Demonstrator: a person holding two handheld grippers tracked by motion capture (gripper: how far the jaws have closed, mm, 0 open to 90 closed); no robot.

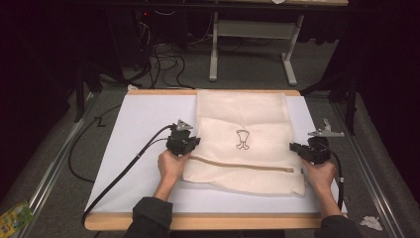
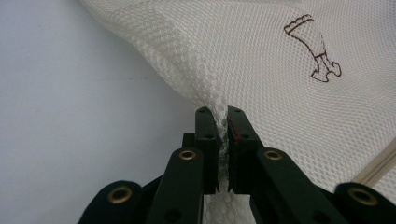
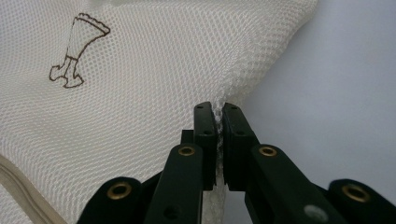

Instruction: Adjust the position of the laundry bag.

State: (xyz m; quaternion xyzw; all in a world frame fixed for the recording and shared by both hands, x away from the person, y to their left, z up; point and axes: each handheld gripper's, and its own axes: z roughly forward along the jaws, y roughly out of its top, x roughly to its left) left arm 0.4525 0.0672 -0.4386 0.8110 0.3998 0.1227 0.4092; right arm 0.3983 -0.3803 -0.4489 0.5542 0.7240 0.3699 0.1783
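While each pair of jaws is pressed together on a pinch of mesh, the left gripper [image 1: 184,142] holds the left edge of the bag [image 1: 242,144] and the right gripper [image 1: 306,149] holds its right edge, level with each other across the tabletop [image 1: 143,119]. Out from the left jaws the mesh rises in a ridge and spreads right toward a small brown drawing [image 2: 313,53]; out from the right jaws it spreads left toward the same drawing. Between the grippers the bag lies flat and folded, its zip [image 1: 242,165] running left to right near the person, its far part reaching the far tabletop edge. Judging by this, any coming lift or fold turns on both hands moving together, since each is equally near its own side
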